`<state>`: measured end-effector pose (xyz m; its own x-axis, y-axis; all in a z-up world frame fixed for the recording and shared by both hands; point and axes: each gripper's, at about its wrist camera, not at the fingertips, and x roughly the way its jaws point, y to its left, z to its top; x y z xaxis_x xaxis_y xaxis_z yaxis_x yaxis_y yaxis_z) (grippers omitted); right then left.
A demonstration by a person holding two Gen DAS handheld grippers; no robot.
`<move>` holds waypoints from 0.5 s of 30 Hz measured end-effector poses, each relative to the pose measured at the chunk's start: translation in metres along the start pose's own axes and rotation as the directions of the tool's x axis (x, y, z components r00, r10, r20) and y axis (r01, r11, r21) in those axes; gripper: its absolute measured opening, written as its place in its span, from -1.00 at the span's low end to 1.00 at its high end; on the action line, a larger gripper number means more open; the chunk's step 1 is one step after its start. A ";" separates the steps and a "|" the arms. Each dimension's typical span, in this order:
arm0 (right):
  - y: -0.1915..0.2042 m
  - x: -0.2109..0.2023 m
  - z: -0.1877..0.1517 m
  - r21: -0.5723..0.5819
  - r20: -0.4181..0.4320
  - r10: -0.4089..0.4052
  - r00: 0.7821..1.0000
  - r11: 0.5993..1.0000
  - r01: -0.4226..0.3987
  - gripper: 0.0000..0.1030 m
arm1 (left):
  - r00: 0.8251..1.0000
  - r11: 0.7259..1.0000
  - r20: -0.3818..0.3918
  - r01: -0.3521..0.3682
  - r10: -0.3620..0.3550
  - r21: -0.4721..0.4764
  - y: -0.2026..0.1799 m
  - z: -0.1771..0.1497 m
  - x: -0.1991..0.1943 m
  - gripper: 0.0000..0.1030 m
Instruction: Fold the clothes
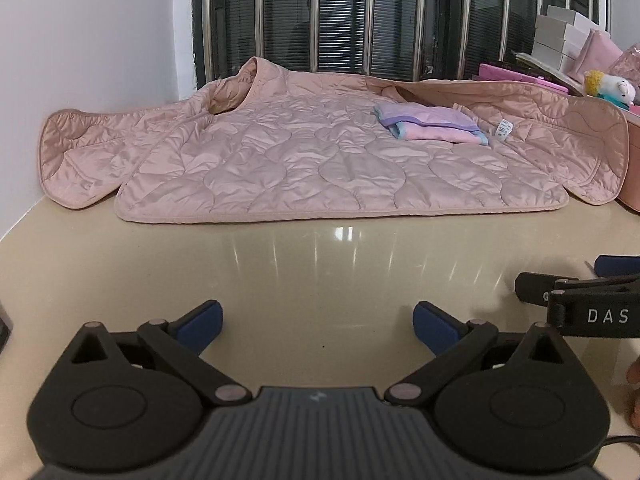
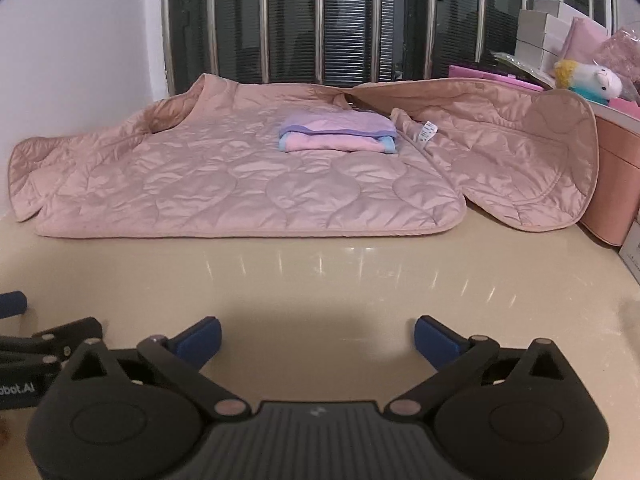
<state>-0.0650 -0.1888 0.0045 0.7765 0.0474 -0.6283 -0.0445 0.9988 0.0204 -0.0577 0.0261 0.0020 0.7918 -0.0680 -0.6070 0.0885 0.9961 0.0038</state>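
Observation:
A pink quilted jacket [image 1: 304, 160] [image 2: 248, 176] lies spread flat at the back of the beige table, its sleeves out to both sides. On top of it rests a small folded pink and lilac garment [image 1: 432, 124] [image 2: 340, 132]. My left gripper [image 1: 318, 326] hovers open over bare table well in front of the jacket's hem, nothing between its blue pads. My right gripper [image 2: 318, 338] is likewise open and empty, close beside the left one. Each gripper shows at the edge of the other's view.
The beige table [image 1: 320, 264] ends against a white wall on the left and a barred dark window behind. A pink box [image 2: 616, 184], a plush toy [image 2: 592, 80] and stacked white boxes [image 1: 560, 36] crowd the right side.

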 end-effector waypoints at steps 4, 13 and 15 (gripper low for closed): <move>0.001 -0.001 -0.001 -0.001 0.002 -0.002 1.000 1.000 0.002 1.00 | 1.000 1.000 0.000 0.001 -0.001 0.001 0.000 0.000 0.000 0.99; 0.002 -0.001 0.000 -0.003 0.002 -0.001 1.000 1.000 0.001 1.00 | 1.000 1.000 0.008 -0.007 0.007 -0.015 0.000 -0.001 -0.001 0.99; 0.003 -0.002 -0.001 0.001 0.002 -0.008 1.000 1.000 0.008 1.00 | 1.000 1.000 0.007 -0.010 0.010 -0.010 -0.001 -0.001 -0.001 0.99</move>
<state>-0.0668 -0.1861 0.0049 0.7783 0.0395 -0.6267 -0.0377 0.9992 0.0161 -0.0592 0.0257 0.0016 0.7966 -0.0588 -0.6017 0.0746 0.9972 0.0014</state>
